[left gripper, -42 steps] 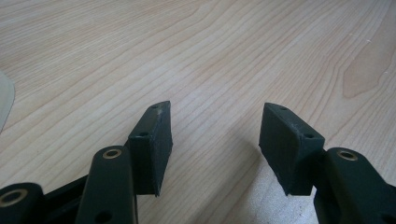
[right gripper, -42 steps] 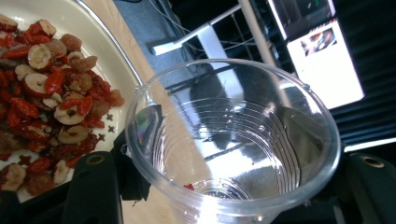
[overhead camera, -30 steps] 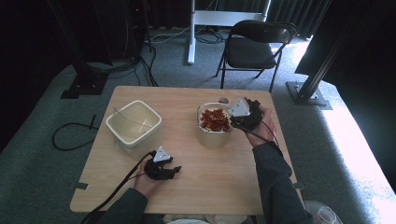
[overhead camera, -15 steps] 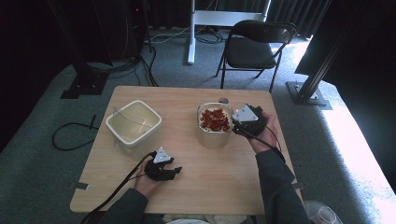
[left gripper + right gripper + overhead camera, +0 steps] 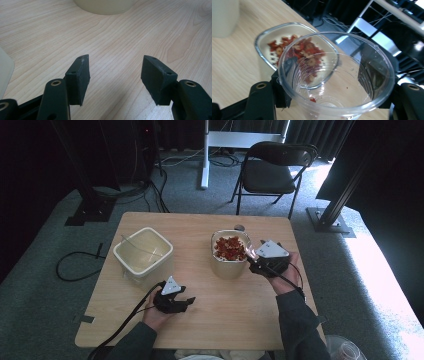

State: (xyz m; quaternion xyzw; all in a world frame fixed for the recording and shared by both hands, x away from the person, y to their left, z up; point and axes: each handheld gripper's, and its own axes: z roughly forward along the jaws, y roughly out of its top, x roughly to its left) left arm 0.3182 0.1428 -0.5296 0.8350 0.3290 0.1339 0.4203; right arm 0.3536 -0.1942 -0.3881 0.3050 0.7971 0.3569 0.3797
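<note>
With the clear cup (image 5: 337,80) nearly empty – clamped in the right gripper (image 5: 257,257) at 3 o'clock of the bowl (image 5: 230,267) w/ red bits – pouring looks about done; left gripper (image 5: 116,77) jaws apart, just opened wider, nothing between.

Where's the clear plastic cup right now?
The clear plastic cup is clamped in the right gripper, just right of the container of red pieces on the table's right half in the high view.
</note>
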